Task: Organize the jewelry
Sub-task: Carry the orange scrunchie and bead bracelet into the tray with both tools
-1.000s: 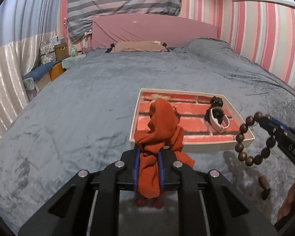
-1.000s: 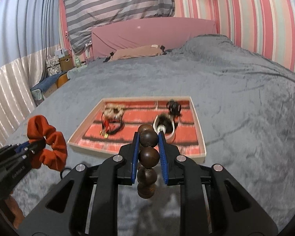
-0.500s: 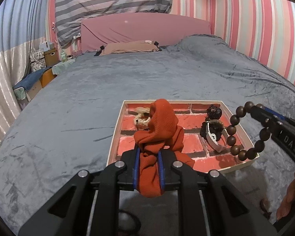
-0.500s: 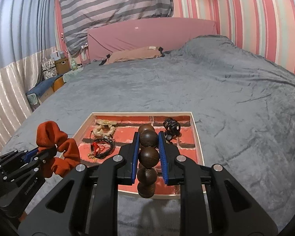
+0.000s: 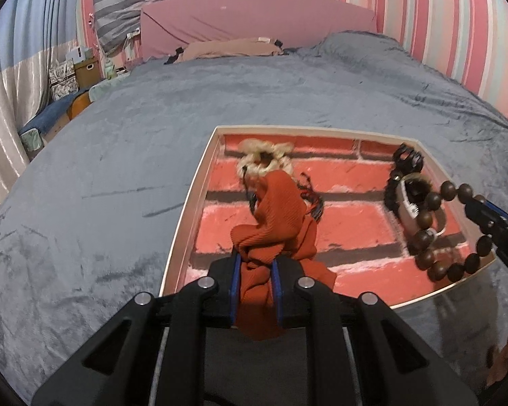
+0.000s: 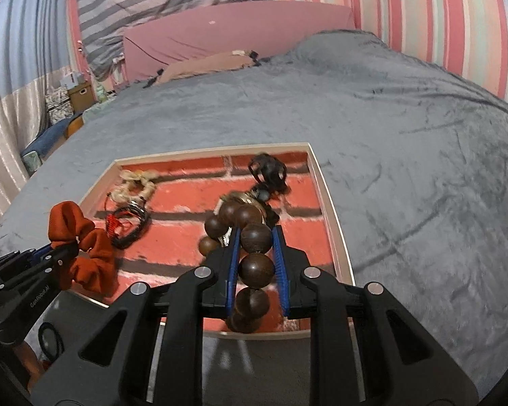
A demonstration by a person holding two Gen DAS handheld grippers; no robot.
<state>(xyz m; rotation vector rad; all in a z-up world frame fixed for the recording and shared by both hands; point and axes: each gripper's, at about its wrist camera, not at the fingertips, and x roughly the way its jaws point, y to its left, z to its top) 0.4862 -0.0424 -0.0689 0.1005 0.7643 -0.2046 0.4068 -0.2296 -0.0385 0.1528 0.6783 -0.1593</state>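
The left gripper (image 5: 255,264) is clamped on an orange scrunchie (image 5: 277,213) that bunches up ahead of its 2 fingers, over the brick-patterned tray (image 5: 199,182). The right gripper (image 6: 255,240) pinches a wooden bead bracelet (image 6: 254,237), its loop hanging above the same tray's right half.

A rust-orange ribbed scrunchie (image 5: 274,213) hangs crumpled over the near left part of the brick-patterned tray (image 5: 199,182). A dark wooden bead bracelet (image 6: 254,240) (large round beads) dangles over the tray's near right. Inside lie a cream scrunchie (image 5: 264,157), black hair ties (image 6: 130,226) and a black claw clip (image 6: 269,169).
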